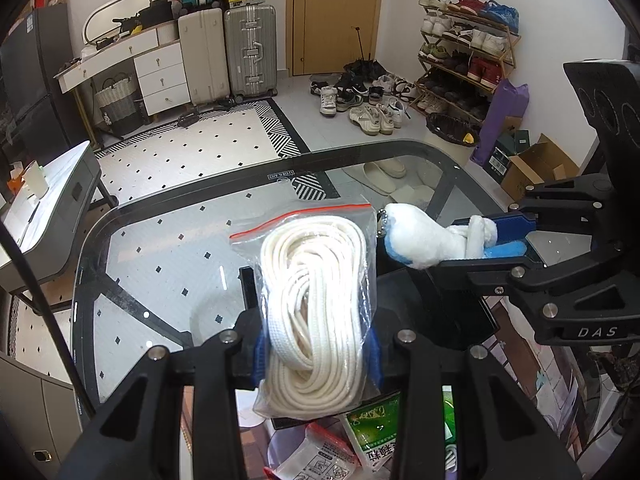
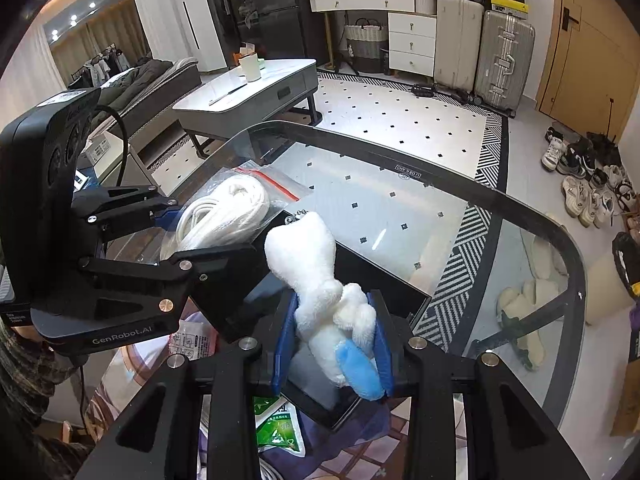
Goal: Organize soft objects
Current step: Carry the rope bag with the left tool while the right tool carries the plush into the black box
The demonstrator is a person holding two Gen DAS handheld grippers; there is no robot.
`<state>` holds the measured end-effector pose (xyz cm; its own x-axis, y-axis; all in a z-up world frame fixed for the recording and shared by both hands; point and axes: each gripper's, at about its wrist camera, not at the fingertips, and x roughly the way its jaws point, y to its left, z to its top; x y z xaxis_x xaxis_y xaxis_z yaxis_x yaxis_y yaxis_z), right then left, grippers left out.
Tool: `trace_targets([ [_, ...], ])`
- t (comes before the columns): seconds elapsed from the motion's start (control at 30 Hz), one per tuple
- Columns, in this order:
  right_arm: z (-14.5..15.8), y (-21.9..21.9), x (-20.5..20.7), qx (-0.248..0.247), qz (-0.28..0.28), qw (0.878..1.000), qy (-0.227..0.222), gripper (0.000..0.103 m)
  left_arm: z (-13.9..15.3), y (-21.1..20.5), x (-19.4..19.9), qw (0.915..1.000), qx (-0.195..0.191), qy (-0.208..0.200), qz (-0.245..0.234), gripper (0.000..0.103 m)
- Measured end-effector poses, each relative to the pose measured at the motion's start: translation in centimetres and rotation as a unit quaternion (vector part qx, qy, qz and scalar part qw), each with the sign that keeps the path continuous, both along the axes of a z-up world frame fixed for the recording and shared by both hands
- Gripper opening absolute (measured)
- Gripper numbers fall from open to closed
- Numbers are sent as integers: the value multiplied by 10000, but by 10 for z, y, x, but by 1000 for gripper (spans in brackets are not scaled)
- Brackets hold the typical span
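Observation:
My left gripper is shut on a clear zip bag of coiled white rope, held upright over the glass table. To its right, my right gripper is shut on a white and blue plush toy with a small bead chain. In the right wrist view the plush toy sticks up between the blue pads of the right gripper, and the rope bag sits in the left gripper at the left.
A black tray lies on the glass table under both grippers. Green and white packets lie lower down, below the table. Beyond the table's far rim are a tiled floor, suitcases, a shoe rack and a low grey side table.

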<state>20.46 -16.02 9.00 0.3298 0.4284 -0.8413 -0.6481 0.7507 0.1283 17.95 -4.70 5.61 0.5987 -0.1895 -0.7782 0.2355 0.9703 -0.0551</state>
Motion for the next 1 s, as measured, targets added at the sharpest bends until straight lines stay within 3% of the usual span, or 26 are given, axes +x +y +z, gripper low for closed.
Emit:
trace_targets([
  [1.0,-66,18,8,-274,126,9977,602,35,-50,-20,4,9977,378,527,-198,36],
])
